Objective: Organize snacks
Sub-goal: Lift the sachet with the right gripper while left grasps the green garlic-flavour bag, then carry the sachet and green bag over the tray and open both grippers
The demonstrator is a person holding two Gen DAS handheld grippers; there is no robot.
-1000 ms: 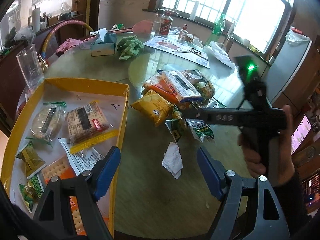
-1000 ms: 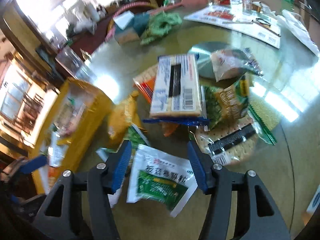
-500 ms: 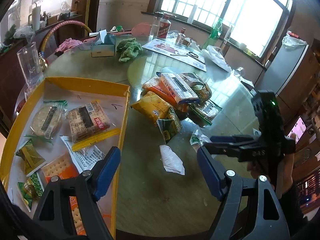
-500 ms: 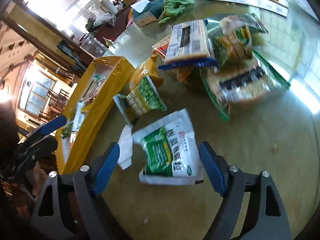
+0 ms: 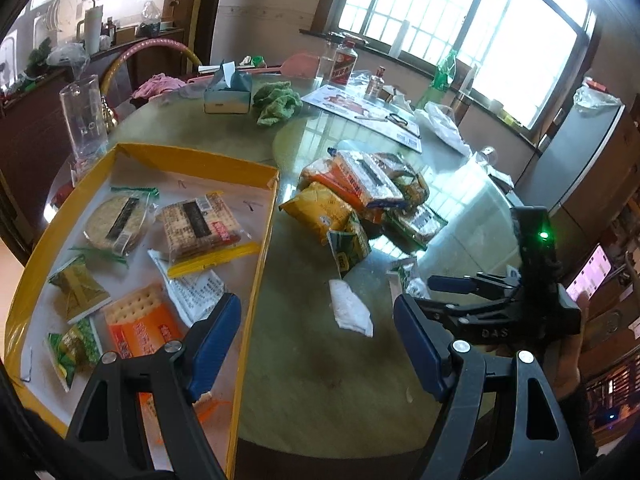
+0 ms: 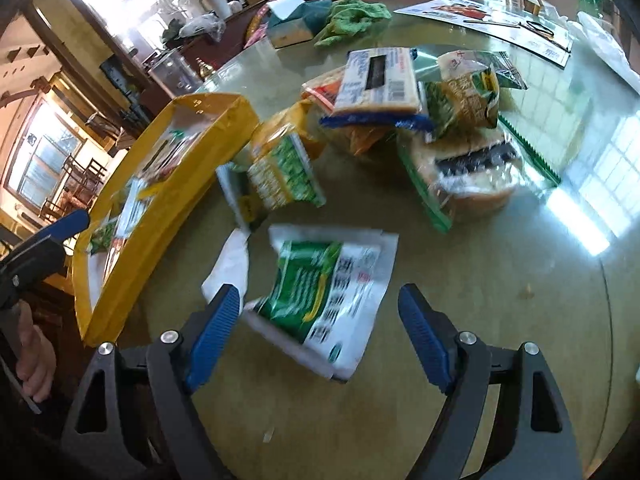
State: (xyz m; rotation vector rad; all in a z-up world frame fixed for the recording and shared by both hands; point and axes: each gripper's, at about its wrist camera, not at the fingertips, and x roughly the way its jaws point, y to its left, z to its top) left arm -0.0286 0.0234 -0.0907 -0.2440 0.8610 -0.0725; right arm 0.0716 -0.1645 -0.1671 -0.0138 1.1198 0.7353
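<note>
A white-and-green packet (image 6: 320, 280) lies flat on the glass table, between the fingers of my right gripper (image 6: 320, 312). Its jaws stand wide open and the pads do not press on the packet. A small white sachet (image 6: 230, 264) lies just left of it. Beyond them is a pile of snacks: a green pea packet (image 6: 280, 176), a blue-edged cracker pack (image 6: 380, 80) and a round cracker bag (image 6: 472, 172). The yellow tray (image 5: 256, 280) at the left holds several snacks. My left gripper (image 5: 316, 340) hovers open and empty over the tray's right wall. The right gripper (image 5: 424, 292) shows at the right.
At the table's far side stand a tissue box (image 5: 228, 96), a green cloth (image 5: 278, 102), bottles (image 5: 344, 64) and a printed sheet (image 5: 360, 110). A glass jug (image 5: 84, 116) stands behind the tray. A hand (image 6: 32, 356) holds the left gripper (image 6: 60, 228).
My right gripper has drawn back from the snack pile toward the table's near edge and opened wider. The white-and-green packet came along and now lies between its fingers. The left gripper hardly moved.
</note>
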